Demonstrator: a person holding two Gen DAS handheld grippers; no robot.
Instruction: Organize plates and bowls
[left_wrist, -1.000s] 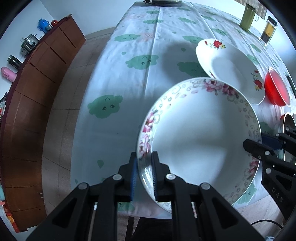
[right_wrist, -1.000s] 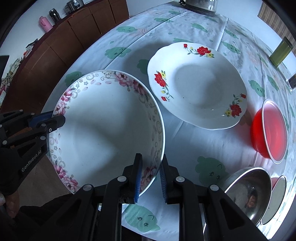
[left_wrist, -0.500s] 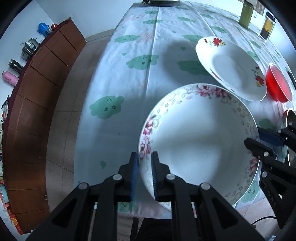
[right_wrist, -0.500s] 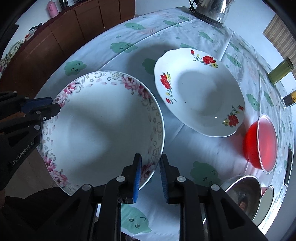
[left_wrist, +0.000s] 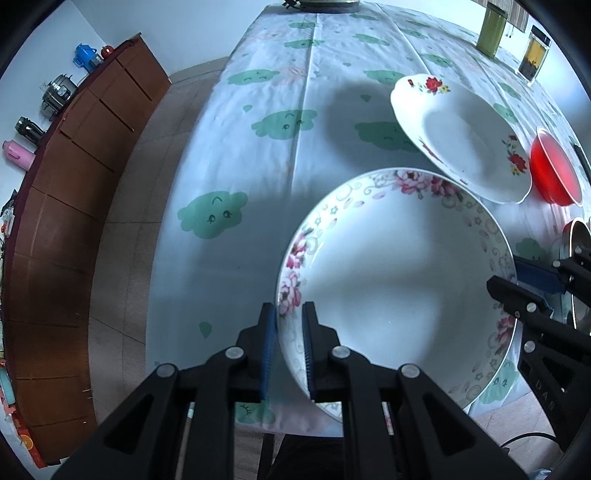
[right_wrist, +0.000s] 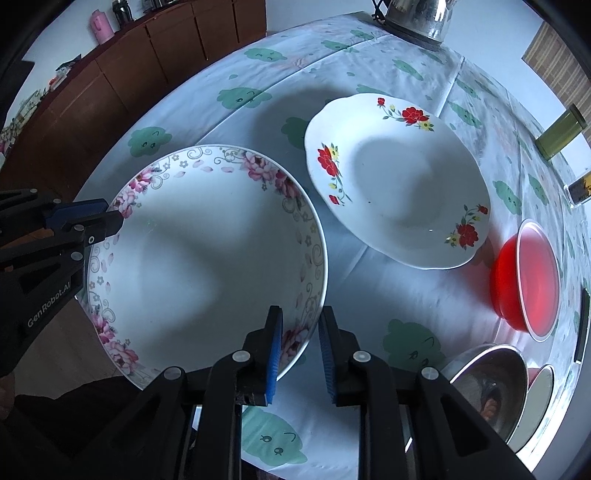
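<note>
A large white bowl with a pink flower rim (left_wrist: 399, 280) is held above the near table edge. My left gripper (left_wrist: 288, 314) is shut on its left rim. My right gripper (right_wrist: 300, 321) is shut on its right rim; the same bowl fills the left of the right wrist view (right_wrist: 199, 258). A white scalloped plate with red flowers (right_wrist: 399, 177) lies on the table beyond it, also in the left wrist view (left_wrist: 461, 136). A red bowl (right_wrist: 528, 280) sits to the right of that plate.
A steel bowl (right_wrist: 487, 391) and a small dish (right_wrist: 543, 387) lie at the near right. A kettle (right_wrist: 417, 14) stands at the far end. A green tin (left_wrist: 491, 33) and a glass jar (left_wrist: 533, 59) stand far right. A brown cabinet (left_wrist: 74, 184) runs along the left.
Both grippers have lifted the flowered bowl and drawn it back toward the near table edge, away from the red-flower plate. Both grips are unchanged.
</note>
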